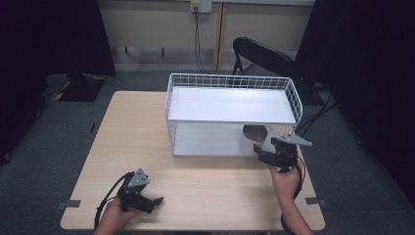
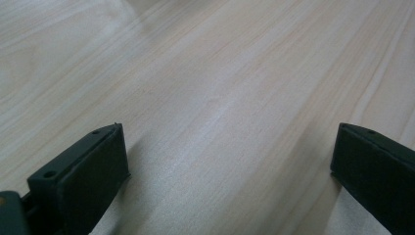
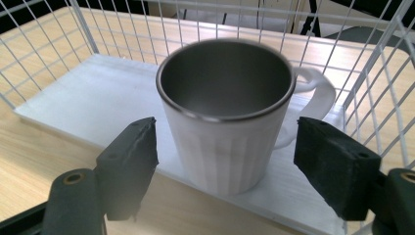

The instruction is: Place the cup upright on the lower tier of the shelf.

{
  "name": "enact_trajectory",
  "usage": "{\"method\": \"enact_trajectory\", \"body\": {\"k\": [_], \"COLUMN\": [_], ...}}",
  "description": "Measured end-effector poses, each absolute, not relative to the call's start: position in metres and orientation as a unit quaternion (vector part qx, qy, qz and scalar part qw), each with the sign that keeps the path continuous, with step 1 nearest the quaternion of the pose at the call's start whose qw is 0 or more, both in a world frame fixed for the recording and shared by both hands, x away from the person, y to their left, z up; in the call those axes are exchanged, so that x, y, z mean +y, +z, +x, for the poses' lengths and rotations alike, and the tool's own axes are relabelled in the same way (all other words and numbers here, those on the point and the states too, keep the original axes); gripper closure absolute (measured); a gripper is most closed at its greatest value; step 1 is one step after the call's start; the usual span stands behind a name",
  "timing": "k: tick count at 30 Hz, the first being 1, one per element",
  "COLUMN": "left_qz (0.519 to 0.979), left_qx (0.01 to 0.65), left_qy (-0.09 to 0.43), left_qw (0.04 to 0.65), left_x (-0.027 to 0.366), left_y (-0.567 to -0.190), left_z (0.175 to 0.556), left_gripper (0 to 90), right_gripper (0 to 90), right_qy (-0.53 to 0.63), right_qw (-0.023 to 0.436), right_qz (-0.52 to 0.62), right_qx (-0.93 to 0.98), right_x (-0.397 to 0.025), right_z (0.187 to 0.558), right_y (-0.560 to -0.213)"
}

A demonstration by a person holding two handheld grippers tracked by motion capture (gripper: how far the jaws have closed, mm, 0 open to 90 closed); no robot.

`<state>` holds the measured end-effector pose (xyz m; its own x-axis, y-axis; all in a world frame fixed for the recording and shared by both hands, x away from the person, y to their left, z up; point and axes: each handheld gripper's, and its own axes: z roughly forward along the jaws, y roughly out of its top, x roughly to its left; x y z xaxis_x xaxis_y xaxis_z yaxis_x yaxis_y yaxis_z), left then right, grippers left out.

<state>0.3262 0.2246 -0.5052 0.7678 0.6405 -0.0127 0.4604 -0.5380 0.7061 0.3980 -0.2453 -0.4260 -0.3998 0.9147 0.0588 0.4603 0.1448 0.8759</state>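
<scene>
While the left tool (image 1: 155, 200) rests low, the right tool (image 3: 225, 147) flanks the mug (image 3: 230, 117).

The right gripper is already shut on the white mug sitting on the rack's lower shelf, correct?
Not quite. In the right gripper view the right gripper is open, its jaws standing either side of the white mug without touching it. The mug does sit on the lower shelf of the wire rack.

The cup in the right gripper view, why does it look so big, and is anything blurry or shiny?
Right gripper view: the white ribbed mug with a dark metal inside looms close, its rim glinting. Left gripper view: the pale wooden table shows soft glare and blurred black jaws. High view: dim, dark edges.
</scene>
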Motion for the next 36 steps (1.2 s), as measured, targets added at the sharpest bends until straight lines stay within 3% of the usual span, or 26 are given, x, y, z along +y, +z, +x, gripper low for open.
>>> {"method": "enact_trajectory", "body": {"k": [6, 11, 14, 21, 23, 29, 36], "left_qz": [0.868, 0.868, 0.868, 0.868, 0.868, 0.868, 0.868], "left_qx": [0.317, 0.317, 0.317, 0.317, 0.317, 0.318, 0.318], "left_qy": [0.125, 0.125, 0.125, 0.124, 0.124, 0.124, 0.124], "left_qw": [0.361, 0.361, 0.361, 0.362, 0.362, 0.362, 0.361], "left_x": [0.225, 0.225, 0.225, 0.225, 0.225, 0.225, 0.225], "left_y": [-0.505, -0.505, -0.505, -0.505, -0.505, -0.505, -0.505], "left_z": [0.326, 0.326, 0.326, 0.326, 0.326, 0.327, 0.326], "left_gripper": [0.0, 0.0, 0.0, 0.0, 0.0, 0.0, 0.0], "right_gripper": [26.8, 32.4, 44.0, 44.7, 44.2, 29.4, 19.9], "right_qy": [0.429, 0.412, 0.407, 0.409, 0.412, 0.425, 0.429], "right_qw": [0.259, 0.286, 0.292, 0.291, 0.286, 0.268, 0.251], "right_qz": [0.482, 0.486, 0.487, 0.488, 0.49, 0.477, 0.473], "right_qx": [0.718, 0.715, 0.715, 0.714, 0.712, 0.721, 0.727], "right_x": [-0.237, -0.231, -0.227, -0.22, -0.22, -0.223, -0.227], "right_z": [0.403, 0.406, 0.409, 0.417, 0.418, 0.414, 0.412], "right_y": [-0.434, -0.439, -0.445, -0.451, -0.451, -0.448, -0.444]}}
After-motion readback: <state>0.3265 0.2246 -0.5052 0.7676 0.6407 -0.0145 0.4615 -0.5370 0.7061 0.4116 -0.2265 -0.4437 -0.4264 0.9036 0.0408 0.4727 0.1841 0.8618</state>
